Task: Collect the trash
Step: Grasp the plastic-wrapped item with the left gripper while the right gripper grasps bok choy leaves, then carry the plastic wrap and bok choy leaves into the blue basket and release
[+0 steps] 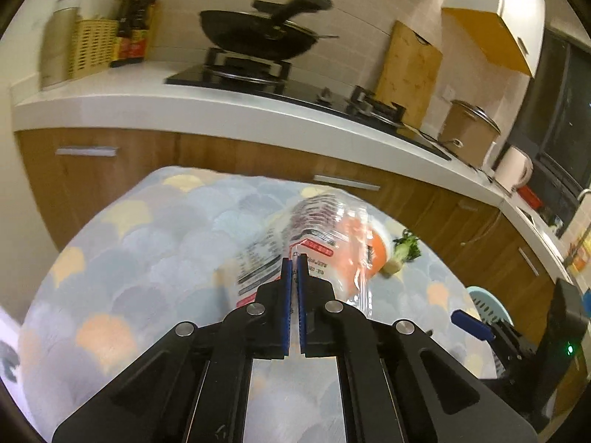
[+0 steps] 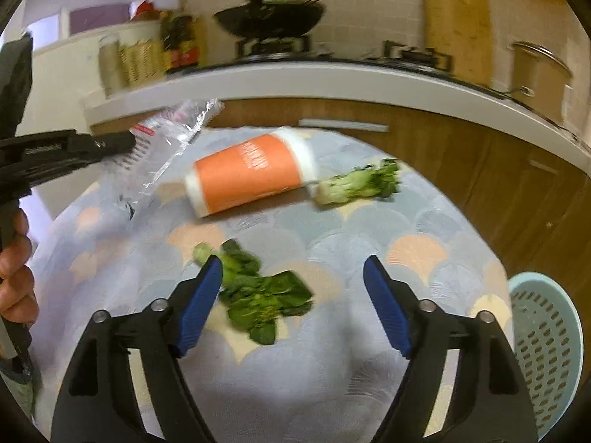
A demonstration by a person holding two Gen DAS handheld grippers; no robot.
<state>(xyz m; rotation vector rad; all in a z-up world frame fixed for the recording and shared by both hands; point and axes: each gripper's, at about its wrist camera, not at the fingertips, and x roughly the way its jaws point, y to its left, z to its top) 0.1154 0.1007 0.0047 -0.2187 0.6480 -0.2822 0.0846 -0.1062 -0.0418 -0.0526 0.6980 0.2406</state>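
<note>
Left gripper (image 1: 294, 258) is clamped on a clear plastic wrapper (image 1: 314, 243), blue pads nearly together with the film pinched between them; the wrapper hangs off the tips, lifted clear of the patterned tablecloth (image 1: 147, 243). Right gripper (image 2: 293, 269) is spread wide and holds nothing. Just ahead of its left finger lies a clump of leafy greens (image 2: 258, 295) (leaf edges blurred), the stalk end close beside that pad; contact cannot be told. Farther ahead, an orange-and-white paper cup (image 2: 251, 171) lies on its side, with a second vegetable stub (image 2: 354, 184) just beside its rim end. A pale blue perforated basket (image 2: 546, 347) sits beyond the right finger, off the table edge.
</note>
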